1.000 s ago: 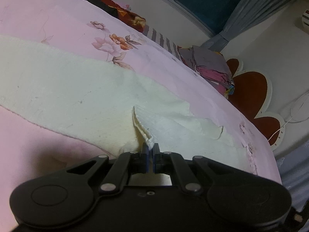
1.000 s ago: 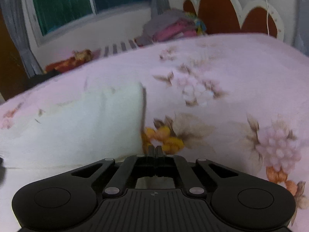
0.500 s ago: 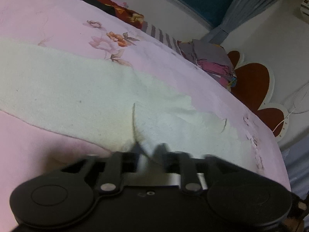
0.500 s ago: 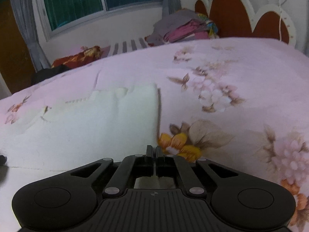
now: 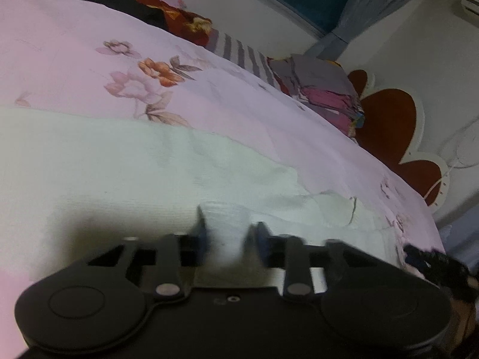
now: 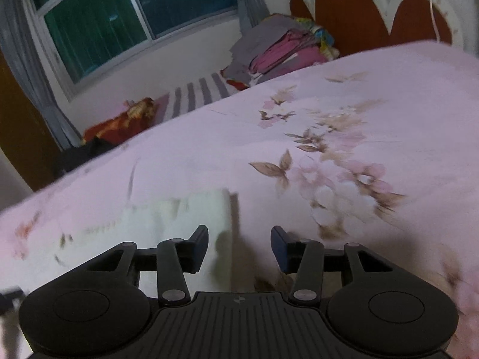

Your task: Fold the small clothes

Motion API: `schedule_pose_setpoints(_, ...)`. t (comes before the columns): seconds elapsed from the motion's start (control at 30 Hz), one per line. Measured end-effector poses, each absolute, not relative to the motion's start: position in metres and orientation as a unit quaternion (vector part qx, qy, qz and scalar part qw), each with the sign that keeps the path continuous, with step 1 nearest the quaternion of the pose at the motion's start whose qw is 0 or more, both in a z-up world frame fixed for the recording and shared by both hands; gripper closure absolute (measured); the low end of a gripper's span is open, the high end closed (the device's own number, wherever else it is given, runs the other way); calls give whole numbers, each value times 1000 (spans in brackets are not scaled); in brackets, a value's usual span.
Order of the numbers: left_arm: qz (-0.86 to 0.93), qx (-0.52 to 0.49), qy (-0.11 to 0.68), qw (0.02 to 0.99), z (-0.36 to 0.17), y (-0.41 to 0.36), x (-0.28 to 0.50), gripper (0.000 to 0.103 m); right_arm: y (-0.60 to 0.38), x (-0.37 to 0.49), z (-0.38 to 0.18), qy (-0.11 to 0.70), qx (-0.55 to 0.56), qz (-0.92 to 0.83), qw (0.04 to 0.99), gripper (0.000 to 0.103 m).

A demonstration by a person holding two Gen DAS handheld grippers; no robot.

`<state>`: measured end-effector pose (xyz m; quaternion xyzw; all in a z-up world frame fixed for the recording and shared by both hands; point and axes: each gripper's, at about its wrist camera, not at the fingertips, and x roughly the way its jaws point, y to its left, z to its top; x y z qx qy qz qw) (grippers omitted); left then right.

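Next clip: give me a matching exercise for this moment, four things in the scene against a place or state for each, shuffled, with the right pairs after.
Things:
1. white cloth
2. pile of folded clothes
3. red patterned fabric
4. right gripper

Places or states:
A. at the far edge of the bed, under the window
B. lying flat on the pink floral bedsheet
C. fingers apart and opening, nothing between them
D. stacked beside the red headboard

Pairs: 1-B, 2-D, 3-A, 4-C
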<state>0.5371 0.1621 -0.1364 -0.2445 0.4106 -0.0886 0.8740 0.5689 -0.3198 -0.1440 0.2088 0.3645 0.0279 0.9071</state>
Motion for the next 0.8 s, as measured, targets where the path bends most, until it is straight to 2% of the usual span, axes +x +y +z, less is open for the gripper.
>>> schedule_pose_setpoints(0.1, -96, -248, 412, 872, -142, 160, 537, 96, -325, 592, -152, 379, 242, 50, 892, 58)
schedule_pose_setpoints(0.13, -96, -243, 408, 875, -143, 158, 536, 97, -326, 600, -156, 385, 249, 57, 887, 75)
schedule_pose_setpoints(0.17, -92, -235, 399, 881, -141, 157, 534, 98, -325, 604, -160, 391, 254, 65, 882, 99)
schedule_pose_setpoints(0.23, -68, -221, 360, 904, -137, 154, 521, 98, -322, 604, -158, 379, 243, 72, 890, 99)
schedule_pose_setpoints(0.4, -46, -199, 358, 911, -146, 146, 515, 97, -308, 602, -163, 382, 172, 55, 906, 99)
schedule_pose_setpoints(0.43, -45, -205, 363, 908, -145, 148, 516, 92, -306, 603, -158, 387, 161, 50, 907, 99)
schedule_pose_setpoints(0.5, -39, -217, 365, 904, -139, 154, 514, 77, -303, 599, -150, 377, 138, 27, 915, 88)
schedule_pose_setpoints(0.53, -17, -205, 355, 912, -131, 154, 508, 61, -302, 592, -143, 360, 124, 11, 925, 82)
schedule_pose_setpoints(0.57, 1, -183, 338, 923, -121, 151, 501, 50, -302, 586, -138, 347, 118, 9, 930, 82)
schedule_pose_setpoints(0.67, -28, -146, 310, 939, -100, 130, 496, 45, -282, 575, -128, 346, 112, 85, 928, 82)
schedule_pose_setpoints(0.73, -75, -118, 326, 935, -98, 100, 507, 40, -250, 572, -129, 353, 84, 151, 920, 82)
schedule_pose_setpoints(0.8, -104, -82, 344, 930, -103, 73, 518, 40, -216, 570, -135, 363, 66, 201, 907, 82)
